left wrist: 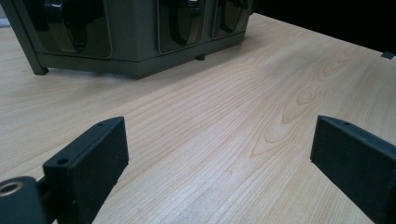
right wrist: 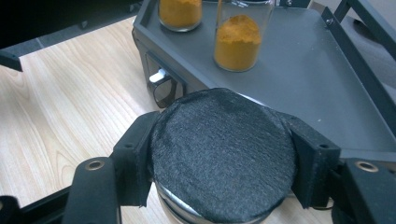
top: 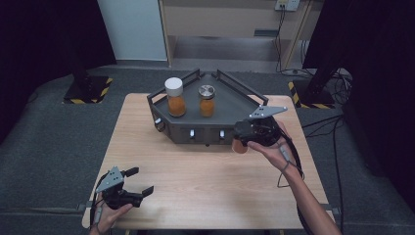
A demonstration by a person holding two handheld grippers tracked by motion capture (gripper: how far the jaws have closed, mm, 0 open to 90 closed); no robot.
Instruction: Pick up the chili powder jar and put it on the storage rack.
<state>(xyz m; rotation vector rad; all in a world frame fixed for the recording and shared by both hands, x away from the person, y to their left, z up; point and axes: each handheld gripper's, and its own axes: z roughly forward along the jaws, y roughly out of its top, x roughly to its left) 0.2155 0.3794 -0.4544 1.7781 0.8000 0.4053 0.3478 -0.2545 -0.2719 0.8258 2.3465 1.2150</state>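
Note:
My right gripper (top: 243, 138) hangs just off the front right corner of the grey tray (top: 235, 98), shut on a third jar (top: 239, 147) of orange powder. In the right gripper view its two jaws clamp the sides of that jar's round black lid (right wrist: 219, 140), a little above the table. Two glass jars of orange powder stand upright on the tray: one with a white lid (top: 174, 96), one with a metal lid (top: 207, 100). My left gripper (top: 141, 180) rests near the table's front left corner, jaws wide apart with nothing between them (left wrist: 219, 135).
The tray has raised rails (top: 240, 85) along its back edges and small handles on its front wall (left wrist: 130, 37). Light wood tabletop (top: 195, 166) spreads between the two grippers. Black stands and cables lie on the floor beyond the table.

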